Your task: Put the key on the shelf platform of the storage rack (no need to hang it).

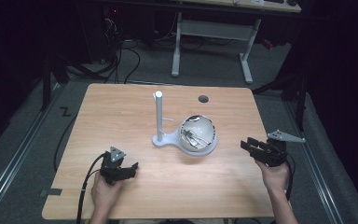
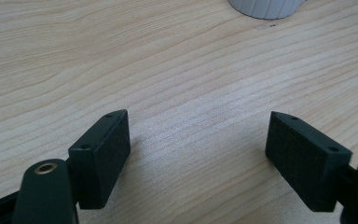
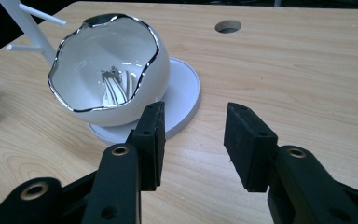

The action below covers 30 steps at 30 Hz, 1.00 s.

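We see the wooden tabletop [image 1: 121, 116] first, w/ a round hole [image 1: 203, 99] near its far edge. Mid-tabletop sits a white stand [image 1: 159, 119], upright post on a round base, and on that base a white bowl [image 1: 196, 133] w/ wavy silver rim, small metal bits inside. Left gripper [image 1: 131, 167] rests near the front-left, fingers spread wide over bare wood. Right gripper [image 1: 248, 145] is right of the bowl, apart from it, fingers parted, pinching nothing.
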Motion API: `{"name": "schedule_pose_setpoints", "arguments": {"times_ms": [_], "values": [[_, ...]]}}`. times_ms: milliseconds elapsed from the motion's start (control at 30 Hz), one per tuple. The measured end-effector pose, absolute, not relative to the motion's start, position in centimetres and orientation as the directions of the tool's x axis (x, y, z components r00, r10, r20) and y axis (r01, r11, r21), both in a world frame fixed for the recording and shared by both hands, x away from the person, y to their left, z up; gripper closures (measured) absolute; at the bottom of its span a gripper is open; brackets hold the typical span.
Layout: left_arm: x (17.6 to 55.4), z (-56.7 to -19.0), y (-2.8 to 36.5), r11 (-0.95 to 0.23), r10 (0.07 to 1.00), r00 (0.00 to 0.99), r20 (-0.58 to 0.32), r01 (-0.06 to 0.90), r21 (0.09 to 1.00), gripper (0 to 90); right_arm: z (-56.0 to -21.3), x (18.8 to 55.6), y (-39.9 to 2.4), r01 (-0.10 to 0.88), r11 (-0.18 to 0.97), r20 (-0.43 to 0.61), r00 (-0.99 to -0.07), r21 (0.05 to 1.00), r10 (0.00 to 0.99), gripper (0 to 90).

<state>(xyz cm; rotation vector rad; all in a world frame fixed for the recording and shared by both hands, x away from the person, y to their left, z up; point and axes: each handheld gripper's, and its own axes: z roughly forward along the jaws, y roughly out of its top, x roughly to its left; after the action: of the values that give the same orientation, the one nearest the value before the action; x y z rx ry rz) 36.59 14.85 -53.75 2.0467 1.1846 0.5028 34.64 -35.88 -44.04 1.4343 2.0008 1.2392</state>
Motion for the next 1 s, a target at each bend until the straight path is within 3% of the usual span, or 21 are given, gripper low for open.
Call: {"name": "schedule_pose_setpoints", "arguments": {"times_ms": [1000], "values": [[36.6, -53.7, 14.9, -0.33, 0.863, 0.504, -0.016, 0.588, 0.738, 22.4, -49.2, 34.2, -33.2, 0.599, 0.144, 0.156, -0.42, 0.787, 0.894, 60.1]]}}
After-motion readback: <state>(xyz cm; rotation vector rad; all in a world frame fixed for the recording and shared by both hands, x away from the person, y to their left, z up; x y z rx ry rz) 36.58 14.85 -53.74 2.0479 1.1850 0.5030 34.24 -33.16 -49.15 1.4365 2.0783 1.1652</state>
